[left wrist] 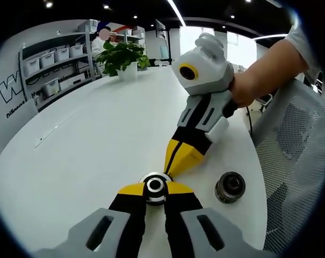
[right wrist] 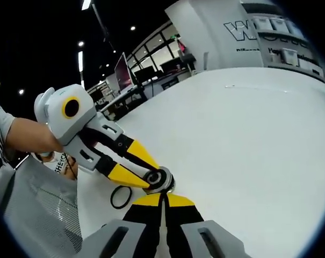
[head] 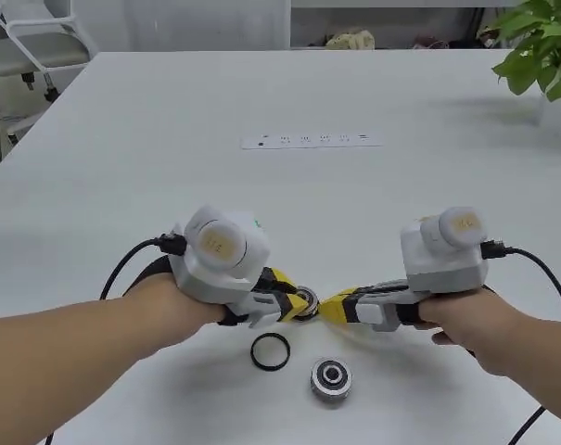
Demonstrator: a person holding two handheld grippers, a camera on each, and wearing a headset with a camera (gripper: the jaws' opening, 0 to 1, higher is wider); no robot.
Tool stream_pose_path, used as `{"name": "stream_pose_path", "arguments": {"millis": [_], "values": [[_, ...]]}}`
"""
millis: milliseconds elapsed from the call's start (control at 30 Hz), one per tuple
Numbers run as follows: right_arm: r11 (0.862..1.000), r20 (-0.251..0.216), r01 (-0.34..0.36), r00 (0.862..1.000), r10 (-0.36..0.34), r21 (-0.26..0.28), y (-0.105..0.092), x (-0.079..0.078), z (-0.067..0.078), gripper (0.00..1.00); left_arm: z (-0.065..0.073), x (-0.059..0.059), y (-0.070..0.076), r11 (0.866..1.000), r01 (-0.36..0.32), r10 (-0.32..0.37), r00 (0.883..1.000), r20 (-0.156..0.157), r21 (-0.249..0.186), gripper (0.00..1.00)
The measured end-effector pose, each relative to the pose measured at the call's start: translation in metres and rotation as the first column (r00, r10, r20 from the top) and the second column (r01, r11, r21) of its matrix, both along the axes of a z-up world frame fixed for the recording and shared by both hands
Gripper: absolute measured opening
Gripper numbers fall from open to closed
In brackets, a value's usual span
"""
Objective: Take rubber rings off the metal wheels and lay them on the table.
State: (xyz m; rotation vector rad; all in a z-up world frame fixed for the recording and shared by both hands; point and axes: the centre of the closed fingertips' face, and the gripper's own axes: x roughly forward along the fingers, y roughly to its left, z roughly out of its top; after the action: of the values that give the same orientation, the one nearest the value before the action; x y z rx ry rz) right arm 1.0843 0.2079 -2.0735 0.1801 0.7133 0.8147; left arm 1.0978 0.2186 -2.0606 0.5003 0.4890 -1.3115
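Head view: left gripper (head: 292,298) has its yellow-tipped fingers clamped on the rim of a small silver metal wheel (head: 306,304), one finger each side. It sits mid-desk and looks slightly off the surface. The dark band on that wheel reads as its rubber ring, not yet off. That's my read; it's too small to be sure.

Right gripper (head: 328,307) comes in from the opposite side. Its fingers are drawn narrow to a point, tips touching the wheel's rim. Can't tell if they've pinched the band or just rest on it.

Key geometry: the wheel is dead ahead of the right fingers, at their tips. The left gripper view shows its flat face turned up, so the axis is near upright and both sets of fingers meet it edge-on. Left is the clamp, right is the working hand. My guess is the band has to be peeled up and over the rim.

Nearer the person, a loose black rubber ring (head: 270,351) lies flat on the white desk (head: 169,139). To its right lies a second silver metal wheel (head: 331,379), flat and apparently bare. The two are apart.

Room: open desk to the left and beyond. A white power strip (head: 310,141) is well away, and a green plant (head: 540,46) sits in the far right corner. The left gripper view puts the second wheel near the desk's edge, so I'd lay the next ring down beside the loose one.
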Motion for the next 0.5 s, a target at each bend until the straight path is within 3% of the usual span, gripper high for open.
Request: {"name": "stream_pose_path", "arguments": {"millis": [500], "values": [[1.000,-0.014,0.012,1.000,-0.012,0.006,-0.0007,-0.0005,0.0027,0.00,-0.0001,-0.0001,-0.0006,1.000,-0.006,0.006,1.000,0.001,-0.001,0.07]]}}
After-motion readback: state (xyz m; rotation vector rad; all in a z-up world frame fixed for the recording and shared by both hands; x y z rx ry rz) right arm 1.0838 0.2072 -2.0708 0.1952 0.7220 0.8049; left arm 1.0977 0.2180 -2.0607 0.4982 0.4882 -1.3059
